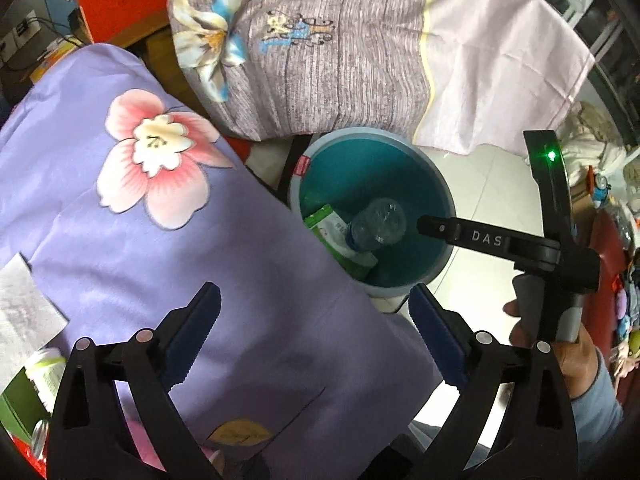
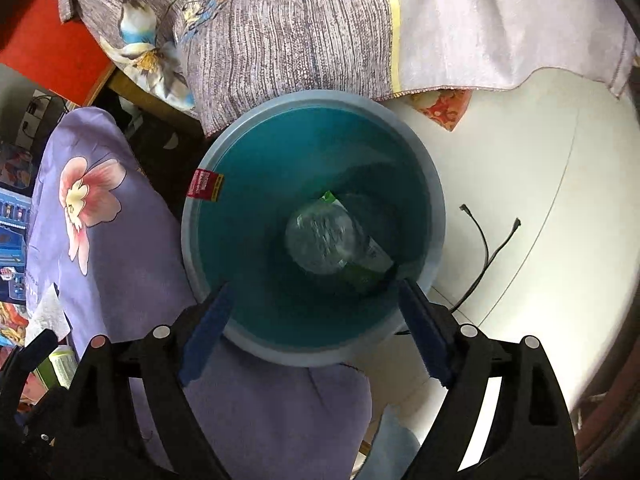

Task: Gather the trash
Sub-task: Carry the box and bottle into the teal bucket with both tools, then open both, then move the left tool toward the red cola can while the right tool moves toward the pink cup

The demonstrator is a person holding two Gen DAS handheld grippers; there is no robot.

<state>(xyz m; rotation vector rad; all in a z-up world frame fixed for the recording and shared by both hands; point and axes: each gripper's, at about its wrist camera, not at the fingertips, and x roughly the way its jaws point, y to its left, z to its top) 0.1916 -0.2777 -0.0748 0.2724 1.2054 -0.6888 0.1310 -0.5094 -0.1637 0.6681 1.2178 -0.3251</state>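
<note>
A round bin point(image 1: 442, 184) with a grey rim and teal inside stands on the floor beside the bed; it also shows in the right wrist view point(image 2: 434, 184). Inside lie a clear plastic bottle point(image 1: 378, 224) point(image 2: 320, 240) and a green and white packet point(image 1: 328, 226) point(image 2: 368, 274). My right gripper point(image 2: 314, 312) is open and empty, directly above the bin's mouth; in the left wrist view one of its fingers point(image 1: 460, 234) reaches over the rim. My left gripper point(image 1: 316, 324) is open and empty over the purple bedding, left of the bin.
A purple flowered quilt point(image 1: 132, 208) point(image 2: 100, 248) lies left of the bin, a grey flowered cover point(image 1: 320, 48) point(image 2: 288, 28) hangs behind it. A white tissue point(image 1: 24, 308) and a green container point(image 1: 44, 372) sit at the quilt's left. A black cable point(image 2: 484, 252) lies on the white floor.
</note>
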